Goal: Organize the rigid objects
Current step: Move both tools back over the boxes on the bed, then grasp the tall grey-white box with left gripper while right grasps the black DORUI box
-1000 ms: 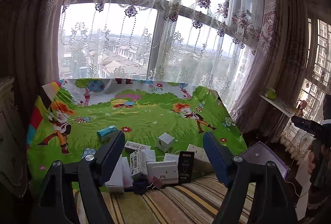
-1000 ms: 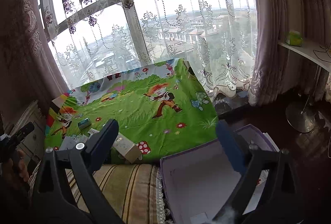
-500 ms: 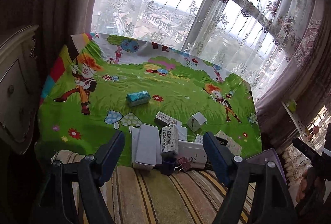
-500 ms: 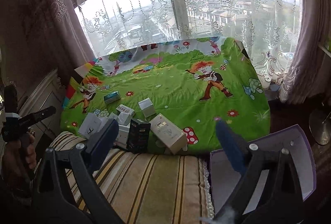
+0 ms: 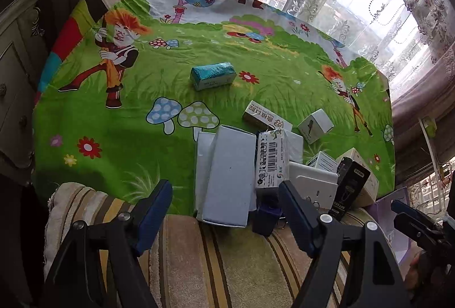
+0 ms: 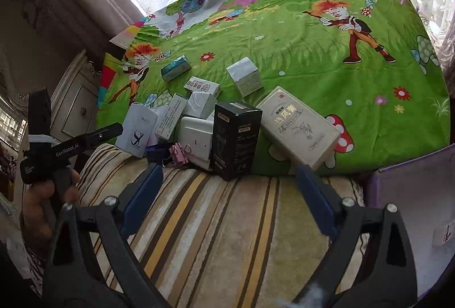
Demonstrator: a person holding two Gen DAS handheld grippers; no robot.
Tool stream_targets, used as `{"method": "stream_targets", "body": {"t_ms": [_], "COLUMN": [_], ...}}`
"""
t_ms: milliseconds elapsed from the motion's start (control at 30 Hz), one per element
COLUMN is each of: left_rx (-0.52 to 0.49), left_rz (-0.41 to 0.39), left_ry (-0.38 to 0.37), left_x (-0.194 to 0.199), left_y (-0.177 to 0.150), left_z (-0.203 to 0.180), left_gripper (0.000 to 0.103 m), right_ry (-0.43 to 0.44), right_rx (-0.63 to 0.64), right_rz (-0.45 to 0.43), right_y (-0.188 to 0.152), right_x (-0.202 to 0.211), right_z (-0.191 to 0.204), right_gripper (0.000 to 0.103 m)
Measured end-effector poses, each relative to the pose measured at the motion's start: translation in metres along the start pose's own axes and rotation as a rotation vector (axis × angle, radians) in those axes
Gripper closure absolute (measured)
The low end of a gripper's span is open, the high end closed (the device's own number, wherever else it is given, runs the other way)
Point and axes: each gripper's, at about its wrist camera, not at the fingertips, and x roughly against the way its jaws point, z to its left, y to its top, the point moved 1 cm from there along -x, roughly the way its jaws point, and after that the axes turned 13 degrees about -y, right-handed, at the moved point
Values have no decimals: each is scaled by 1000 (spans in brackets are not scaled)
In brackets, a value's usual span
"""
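Several small boxes lie clustered at the near edge of a green cartoon cloth (image 5: 119, 143). A long white box (image 5: 227, 177) lies just beyond my open, empty left gripper (image 5: 224, 194). A barcode box (image 5: 271, 158) and a dark binder clip (image 5: 266, 218) sit beside it. A teal box (image 5: 212, 75) lies apart, farther back. My right gripper (image 6: 227, 171) is open and empty, just short of an upright black box (image 6: 236, 137). A cream box (image 6: 298, 127) leans to its right. A pink clip (image 6: 178, 153) lies to the left.
A striped cushion (image 6: 221, 228) runs under both grippers. A purple open box (image 6: 412, 194) sits at the right edge with a small item inside. A cabinet (image 5: 14, 86) stands on the left. Curtained windows stand behind the cloth.
Both grippers have tilted down and moved in closer to the cluster of boxes. The jaws stayed open; nothing was picked up.
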Motion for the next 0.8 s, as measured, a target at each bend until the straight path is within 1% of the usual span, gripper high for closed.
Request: {"method": "stream_targets", "body": {"t_ms": [67, 167, 200, 267, 400, 633, 800], "left_rx": [-12, -5, -1, 9, 15, 12, 5], "left_rz": [23, 52, 59, 69, 61, 40, 36], "left_ry": [18, 26, 20, 8, -6, -26, -27], "left_x": [-9, -19, -21, -25, -26, -24, -24], "left_y": [2, 1, 0, -1, -3, -7, -8], "left_z": [1, 5, 6, 10, 12, 12, 11], "left_gripper": [31, 50, 51, 60, 61, 61, 61], "right_ry": [29, 57, 66, 61, 52, 51, 42], "right_rx": [-38, -93, -98, -109, -137, -117, -147], "right_rz": [37, 100, 114, 136, 155, 157, 157], "right_y": [2, 4, 4, 6, 11, 19, 24], "right_x": [-10, -26, -31, -39, -52, -68, -73], "right_z": [-3, -5, -5, -4, -4, 8, 11], "right_gripper": [7, 7, 7, 7, 7, 7, 7]}}
